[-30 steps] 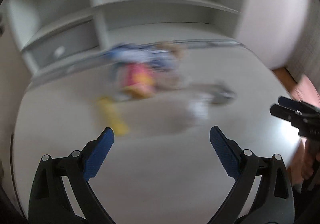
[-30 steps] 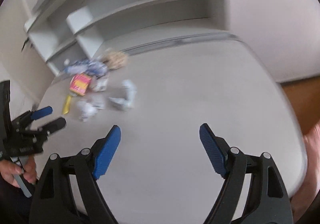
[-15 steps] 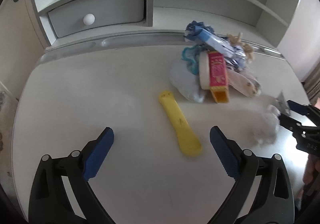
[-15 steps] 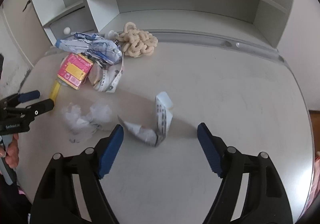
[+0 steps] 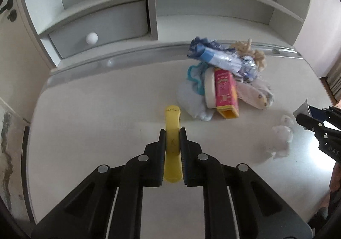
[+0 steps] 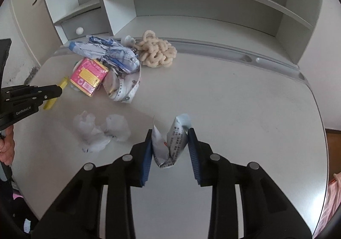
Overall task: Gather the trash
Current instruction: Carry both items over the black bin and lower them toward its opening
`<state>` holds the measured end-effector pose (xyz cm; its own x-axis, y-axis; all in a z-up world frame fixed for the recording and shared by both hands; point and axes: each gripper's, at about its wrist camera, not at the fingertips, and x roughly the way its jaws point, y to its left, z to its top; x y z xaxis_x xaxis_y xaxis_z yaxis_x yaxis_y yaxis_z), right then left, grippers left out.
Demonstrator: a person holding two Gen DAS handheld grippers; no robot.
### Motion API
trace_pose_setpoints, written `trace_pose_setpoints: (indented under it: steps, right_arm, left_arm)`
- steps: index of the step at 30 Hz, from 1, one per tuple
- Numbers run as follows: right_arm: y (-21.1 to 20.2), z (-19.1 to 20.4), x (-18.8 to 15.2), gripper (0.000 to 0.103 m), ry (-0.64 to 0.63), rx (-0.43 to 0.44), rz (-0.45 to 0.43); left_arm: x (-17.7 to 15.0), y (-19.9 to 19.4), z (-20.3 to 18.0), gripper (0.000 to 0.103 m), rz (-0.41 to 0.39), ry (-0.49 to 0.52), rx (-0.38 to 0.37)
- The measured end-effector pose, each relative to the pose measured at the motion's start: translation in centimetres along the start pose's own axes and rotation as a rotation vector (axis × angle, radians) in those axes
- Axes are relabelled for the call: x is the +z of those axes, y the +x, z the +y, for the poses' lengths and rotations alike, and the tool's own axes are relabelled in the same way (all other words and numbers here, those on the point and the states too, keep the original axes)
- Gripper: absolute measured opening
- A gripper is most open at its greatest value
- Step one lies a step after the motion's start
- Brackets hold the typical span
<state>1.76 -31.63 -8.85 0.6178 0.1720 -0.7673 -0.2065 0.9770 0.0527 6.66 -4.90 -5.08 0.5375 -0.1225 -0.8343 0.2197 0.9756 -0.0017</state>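
Note:
My left gripper [image 5: 172, 132] is shut on a flat yellow stick-shaped piece of trash [image 5: 172, 123] lying on the grey table [image 5: 96, 128]. My right gripper [image 6: 170, 131] is closed against a folded white printed wrapper [image 6: 170, 143], pressing both its sides. A heap of trash lies beyond: a pink and yellow carton [image 5: 226, 91], a crumpled blue and white bag [image 5: 221, 60], a white strip and a beige knotted cord [image 6: 156, 52]. Crumpled clear plastic [image 6: 100, 131] lies left of the right gripper. The left gripper also shows in the right wrist view [image 6: 58, 90].
White shelving with a drawer and round knob [image 5: 92, 37] stands behind the table. A groove [image 6: 251, 57] runs along the table's back edge. The table's rounded right edge [image 6: 319, 115] drops to a wooden floor.
Both grippers have moved forward and closed: the left onto the yellow stick, the right onto the white wrapper. Both were open half a second ago.

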Motion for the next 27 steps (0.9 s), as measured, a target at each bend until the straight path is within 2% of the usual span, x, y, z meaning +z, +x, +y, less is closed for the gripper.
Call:
trace_pose_setpoints:
  steps: [5,9,16,22,27]
  right_arm:
    - [-2.6,-2.4,-2.0,0.031,0.066,-0.025,-0.018]
    - [-5.6,-5.9,-5.0,0.031,0.168,-0.070,-0.041]
    - [-12.1,-14.6,-13.8,0.031,0.424,-0.226,-0.074]
    - [-18.5,-21.4,-24.4,0.031,0.667,-0.389,-0.085]
    - [-23.2,-25.6,-34.1,0.031,0.872,-0.506,-0.078]
  left_arm:
    - [-0.4,-2.7,-2.4,0.012,-0.036,0.037,-0.035]
    - [-0.4,-4.4,-6.1,0.012,-0.076,0.099,-0.125]
    - [-1.2,-6.7,-18.5,0.012,-0.098,0.306,-0.327]
    - [-3.9,-8.1,-31.3,0.012,-0.077,0.505,-0.508]
    - [-8.1,-10.4,-42.2,0.012,-0.053,0.689,-0.673]
